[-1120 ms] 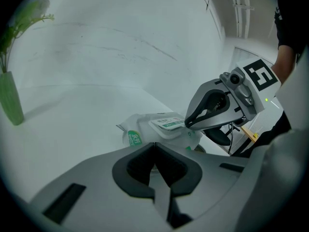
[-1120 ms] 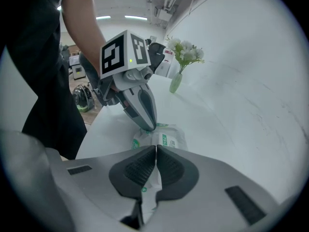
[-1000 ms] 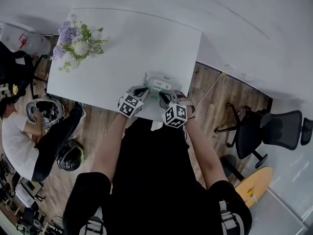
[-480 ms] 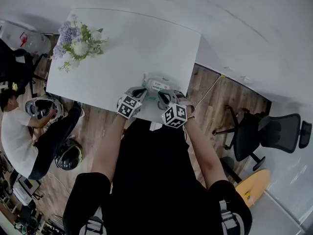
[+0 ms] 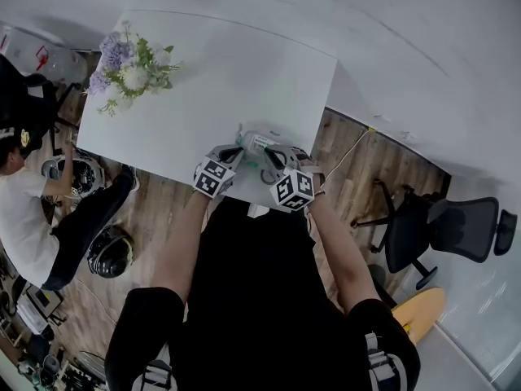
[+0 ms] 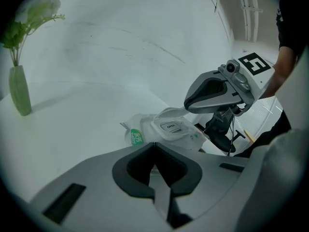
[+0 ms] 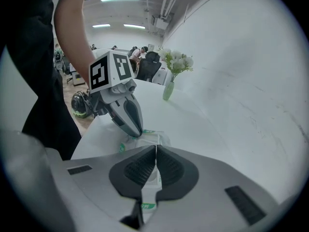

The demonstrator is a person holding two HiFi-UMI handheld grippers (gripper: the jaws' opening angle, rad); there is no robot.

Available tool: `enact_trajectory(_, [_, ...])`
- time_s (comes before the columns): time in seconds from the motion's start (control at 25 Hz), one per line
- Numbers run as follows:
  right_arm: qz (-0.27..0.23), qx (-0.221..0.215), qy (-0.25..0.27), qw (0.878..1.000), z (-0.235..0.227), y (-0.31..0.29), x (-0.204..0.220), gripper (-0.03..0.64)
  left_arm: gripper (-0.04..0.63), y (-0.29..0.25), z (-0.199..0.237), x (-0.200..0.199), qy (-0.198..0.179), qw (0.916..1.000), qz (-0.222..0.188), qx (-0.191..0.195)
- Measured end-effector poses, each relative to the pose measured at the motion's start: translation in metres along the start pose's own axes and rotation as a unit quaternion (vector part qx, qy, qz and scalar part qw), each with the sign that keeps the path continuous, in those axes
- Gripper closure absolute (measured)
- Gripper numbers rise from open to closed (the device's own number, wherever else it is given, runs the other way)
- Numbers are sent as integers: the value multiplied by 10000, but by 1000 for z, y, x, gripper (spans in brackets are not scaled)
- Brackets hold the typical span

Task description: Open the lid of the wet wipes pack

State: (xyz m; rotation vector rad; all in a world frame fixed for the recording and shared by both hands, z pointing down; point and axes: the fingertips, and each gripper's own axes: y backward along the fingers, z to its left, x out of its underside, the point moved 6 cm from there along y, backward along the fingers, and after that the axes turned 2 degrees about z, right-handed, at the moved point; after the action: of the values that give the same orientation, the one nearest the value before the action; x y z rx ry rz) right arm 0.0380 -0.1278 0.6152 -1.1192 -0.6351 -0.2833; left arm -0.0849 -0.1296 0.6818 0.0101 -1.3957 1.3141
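The white wet wipes pack [image 5: 260, 143] lies at the near edge of the white table [image 5: 228, 72], between both grippers. In the left gripper view its lid [image 6: 170, 127], marked OPEN, lies flat on the pack [image 6: 145, 135]. My left gripper [image 6: 154, 146] is shut, its tips pinching the pack's left end [image 7: 139, 131]. My right gripper [image 7: 155, 151] is shut on the pack's opposite end, with white film showing between its pads. In the left gripper view its tip [image 6: 187, 104] touches a raised white fold behind the lid. I cannot tell whether that fold is part of the lid.
A green vase of flowers [image 5: 130, 63] stands at the table's far left corner. Black office chairs [image 5: 440, 226] stand on the wood floor to the right. A seated person [image 5: 24, 218] is at the left. A wall [image 5: 366, 23] runs behind the table.
Both grippers and the pack have barely shifted. The seated person at the left has moved.
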Motion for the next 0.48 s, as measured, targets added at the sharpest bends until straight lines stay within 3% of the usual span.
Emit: enact_trajectory(0.48, [-15,238,9,9997,-25,1,1,589,574,0,-1,-1,67,10000,-17,-64])
